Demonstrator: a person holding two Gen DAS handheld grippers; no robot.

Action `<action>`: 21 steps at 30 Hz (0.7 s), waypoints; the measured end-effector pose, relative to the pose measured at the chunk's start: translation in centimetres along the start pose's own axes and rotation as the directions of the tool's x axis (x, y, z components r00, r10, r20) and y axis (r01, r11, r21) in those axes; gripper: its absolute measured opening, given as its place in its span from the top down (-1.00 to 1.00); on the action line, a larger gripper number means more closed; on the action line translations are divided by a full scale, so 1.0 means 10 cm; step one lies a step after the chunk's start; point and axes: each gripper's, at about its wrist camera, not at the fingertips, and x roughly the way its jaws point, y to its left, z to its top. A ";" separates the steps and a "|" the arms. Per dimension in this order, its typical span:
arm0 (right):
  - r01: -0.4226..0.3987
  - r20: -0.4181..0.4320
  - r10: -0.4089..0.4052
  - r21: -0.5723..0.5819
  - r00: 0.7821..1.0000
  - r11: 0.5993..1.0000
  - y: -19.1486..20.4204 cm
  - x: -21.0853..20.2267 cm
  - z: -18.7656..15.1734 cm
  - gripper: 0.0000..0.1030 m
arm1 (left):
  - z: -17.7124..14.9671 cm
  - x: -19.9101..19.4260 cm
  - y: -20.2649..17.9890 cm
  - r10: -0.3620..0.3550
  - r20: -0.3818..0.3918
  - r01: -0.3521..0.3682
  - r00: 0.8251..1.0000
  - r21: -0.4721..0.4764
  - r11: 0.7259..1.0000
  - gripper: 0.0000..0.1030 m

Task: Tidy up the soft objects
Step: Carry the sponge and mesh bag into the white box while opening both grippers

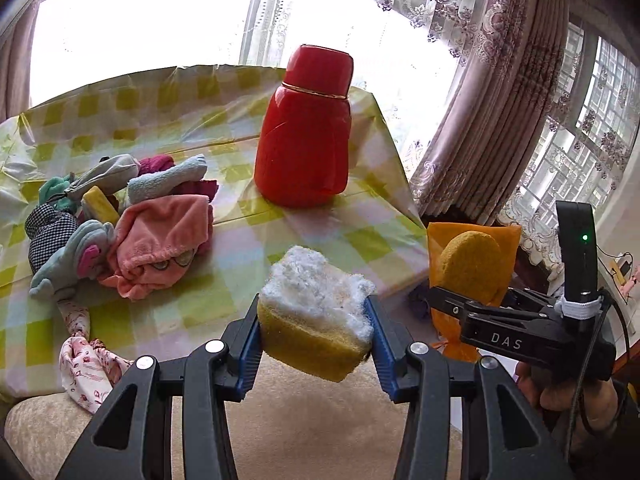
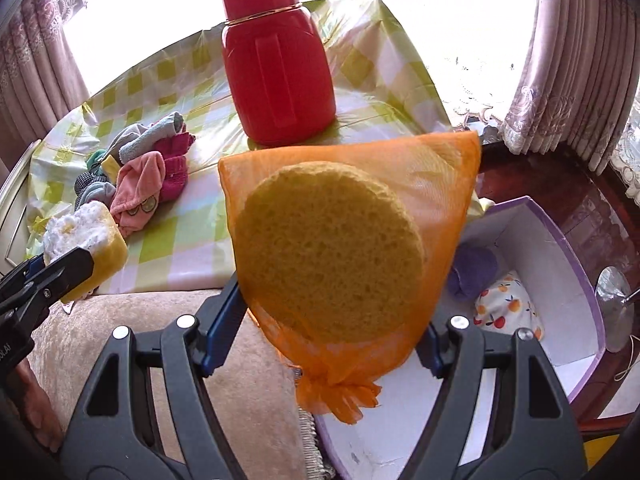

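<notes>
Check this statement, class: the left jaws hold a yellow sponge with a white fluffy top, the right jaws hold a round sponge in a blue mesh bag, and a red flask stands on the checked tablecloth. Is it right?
Not quite. The mesh bag around the round sponge is orange, not blue, as the right wrist view shows. The rest holds: the left jaws hold the yellow sponge, and the red flask stands on the checked tablecloth.

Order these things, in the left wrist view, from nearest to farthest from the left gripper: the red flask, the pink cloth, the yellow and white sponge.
1. Yellow and white sponge: between the left gripper pads.
2. Pink cloth: in the pile, left.
3. Red flask: upright, farther back on the table.
</notes>
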 end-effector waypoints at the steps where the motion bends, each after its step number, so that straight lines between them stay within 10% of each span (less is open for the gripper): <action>1: 0.012 0.003 -0.012 0.014 1.000 1.000 -0.07 -0.02 0.01 -0.48 | 0.00 0.02 -0.06 -0.021 -0.004 0.021 1.000 0.002 1.000 0.06; 9: 0.106 0.028 -0.109 0.092 0.994 0.990 -0.46 -0.18 0.11 -0.63 | -0.01 0.13 -0.53 -0.257 -0.064 0.259 0.964 0.024 0.966 -0.25; 21: 0.085 0.060 -0.091 0.107 0.994 0.991 -0.55 -0.28 0.13 -0.74 | -0.04 0.04 -0.23 -0.164 -0.026 0.162 0.986 -0.069 0.984 -0.35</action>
